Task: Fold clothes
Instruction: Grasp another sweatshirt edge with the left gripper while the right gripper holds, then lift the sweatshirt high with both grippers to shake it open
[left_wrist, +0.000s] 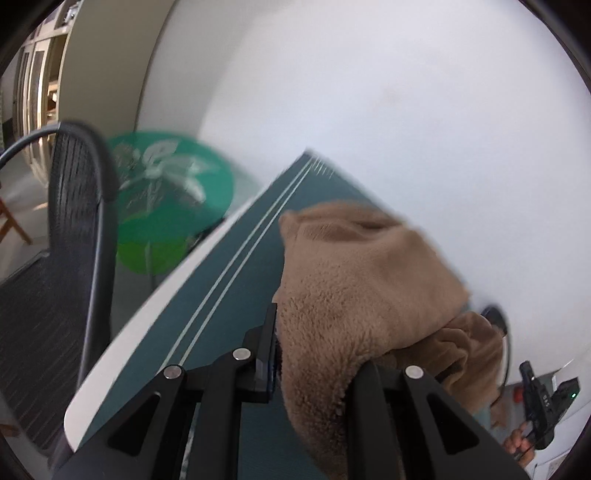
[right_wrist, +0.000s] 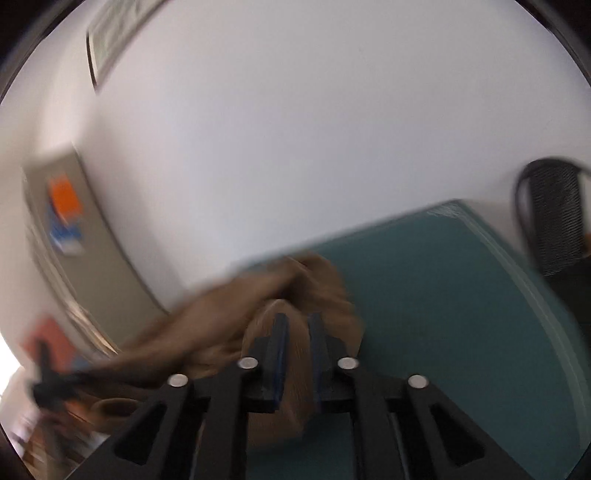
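Left gripper (left_wrist: 314, 354): its jaws pinch a fold of the brown fleece garment (left_wrist: 362, 280); the pile drapes over the finger at 5 o'clock and hides its tip, so only the finger (left_wrist: 266, 343) at 7 o'clock shows its full length.
Right gripper (right_wrist: 297, 332): the jaws stand close together with brown fleece (right_wrist: 295, 369) between them; the pads seem to press on it, though blur softens the edges.
Garment, left wrist view: bunched in the middle of the frame, lifted above the teal mat (left_wrist: 229, 288) and trailing toward 4 o'clock, where its lower end is cut off behind the gripper body.
Garment, right wrist view: a smeared streak runs from the centre toward 8 o'clock; its shape cannot be made out there.
Mat: teal with pale stripes along one edge, lying on a white table (left_wrist: 122, 350); its near part is hidden by both grippers.
Other gripper seen from the left: a black tool (left_wrist: 543, 402) at 4 o'clock with fingers of a hand (left_wrist: 517, 439) below it, partly cut by the lens rim.
Background, left view: a mesh chair (left_wrist: 74, 221) at 9 o'clock and a blurred green round thing (left_wrist: 173, 199) at 10 o'clock, its nature unclear.
Background, right view: a white wall (right_wrist: 314, 129), a beige panel (right_wrist: 74, 229) with orange and blue marks at 9 o'clock, too blurred to read.
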